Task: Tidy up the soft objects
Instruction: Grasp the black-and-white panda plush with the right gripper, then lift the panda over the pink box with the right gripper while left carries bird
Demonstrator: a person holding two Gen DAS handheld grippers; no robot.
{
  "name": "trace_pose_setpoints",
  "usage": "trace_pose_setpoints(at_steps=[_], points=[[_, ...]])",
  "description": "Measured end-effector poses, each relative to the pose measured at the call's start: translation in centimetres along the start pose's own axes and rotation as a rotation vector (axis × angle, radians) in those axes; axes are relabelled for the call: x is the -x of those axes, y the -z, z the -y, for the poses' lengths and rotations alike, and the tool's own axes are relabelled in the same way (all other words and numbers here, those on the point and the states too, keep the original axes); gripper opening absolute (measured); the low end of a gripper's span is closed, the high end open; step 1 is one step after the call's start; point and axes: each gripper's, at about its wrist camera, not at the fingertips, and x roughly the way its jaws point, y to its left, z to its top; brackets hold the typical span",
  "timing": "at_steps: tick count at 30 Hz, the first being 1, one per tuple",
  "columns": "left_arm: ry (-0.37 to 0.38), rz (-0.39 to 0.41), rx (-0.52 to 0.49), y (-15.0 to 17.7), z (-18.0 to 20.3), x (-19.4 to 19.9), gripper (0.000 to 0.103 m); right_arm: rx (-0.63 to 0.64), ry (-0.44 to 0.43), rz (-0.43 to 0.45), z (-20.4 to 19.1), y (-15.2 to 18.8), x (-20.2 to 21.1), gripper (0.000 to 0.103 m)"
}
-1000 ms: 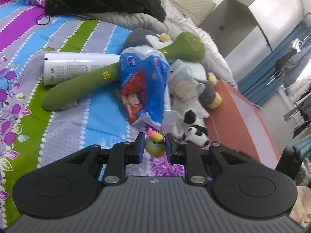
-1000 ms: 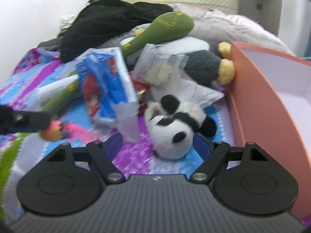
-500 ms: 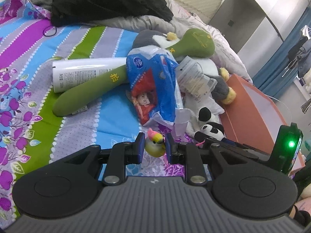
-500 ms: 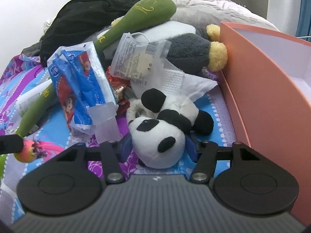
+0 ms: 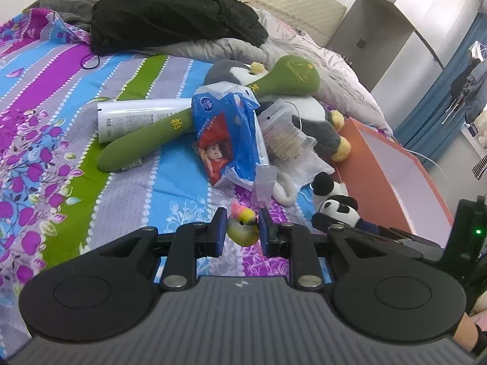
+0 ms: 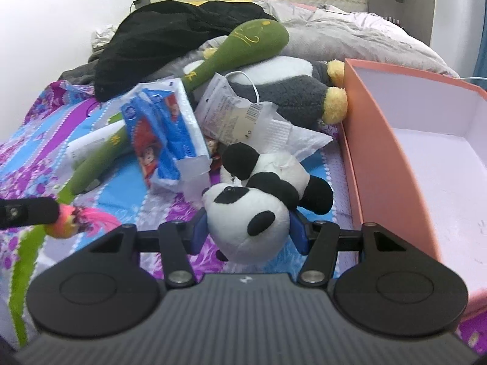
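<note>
Right tool (image 6: 248, 231), its jaws just closing, clenches the panda plush (image 6: 246, 222) beside the orange box (image 6: 383, 164); next, I judge, carry it over the rim.

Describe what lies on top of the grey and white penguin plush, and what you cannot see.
A long green plush club lies across the penguin plush, and a clear packet with a barcode label rests against its front. Its face and most of its body are covered.
</note>
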Motion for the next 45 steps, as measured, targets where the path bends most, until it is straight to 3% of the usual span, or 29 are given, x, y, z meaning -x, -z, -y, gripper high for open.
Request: trace_pose_setpoints(at_steps=[19, 31, 45], points=[[-0.016, 0.012, -0.021, 1.7, 2.9, 5.5, 0.026, 0.009, -0.069, 0.028, -0.2, 1.2, 9.6, 0.058], [0.041, 0.079, -0.082, -0.9, 7.1, 7.3, 0.026, 0.017, -0.074, 0.156, 1.2, -1.8, 14.0, 0.058], [0.162, 0.165, -0.191, -5.5, 15.7, 8.1, 0.026, 0.009, -0.006, 0.337, 5.6, -6.5, 18.7, 0.058]])
